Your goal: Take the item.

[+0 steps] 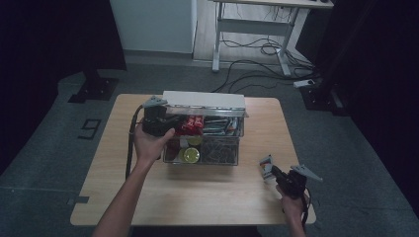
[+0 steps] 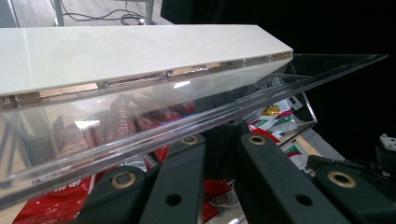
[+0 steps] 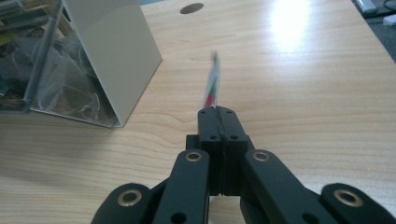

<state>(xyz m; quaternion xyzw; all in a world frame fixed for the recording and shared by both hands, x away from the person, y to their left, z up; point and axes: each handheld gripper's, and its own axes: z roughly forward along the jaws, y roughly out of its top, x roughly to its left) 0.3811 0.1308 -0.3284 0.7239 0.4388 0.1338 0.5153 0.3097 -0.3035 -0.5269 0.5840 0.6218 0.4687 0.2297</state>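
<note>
High view: a clear plastic box [image 1: 205,143] sits mid-desk, packed with red snack packets [image 1: 191,124] and yellow-green round items [image 1: 190,154], its white-edged lid [image 1: 203,100] raised along the far side. The left gripper [image 1: 159,118] is at the box's left end, level with the lid's clear rim. In the left gripper view that clear flap [image 2: 196,116] crosses right in front of the black jaws, but their tips are hidden behind it, so I cannot tell whether they are pinched on the rim or merely propping it. Toward the person and to the right of the box, well apart from it, the right gripper [image 1: 269,170] is held just above the desk [image 1: 207,197]. In the right gripper view its jaws are pressed together on a thin sachet [image 3: 212,88] with red and green print, seen edge-on and blurred. The step appears to be taking one sachet out, or putting one in, while the lid is held open. To do it well, the left hand should keep the lid steady and fully back, and the right should keep its pinch firm near the sachet's edge and clear the box wall before lowering.
</note>
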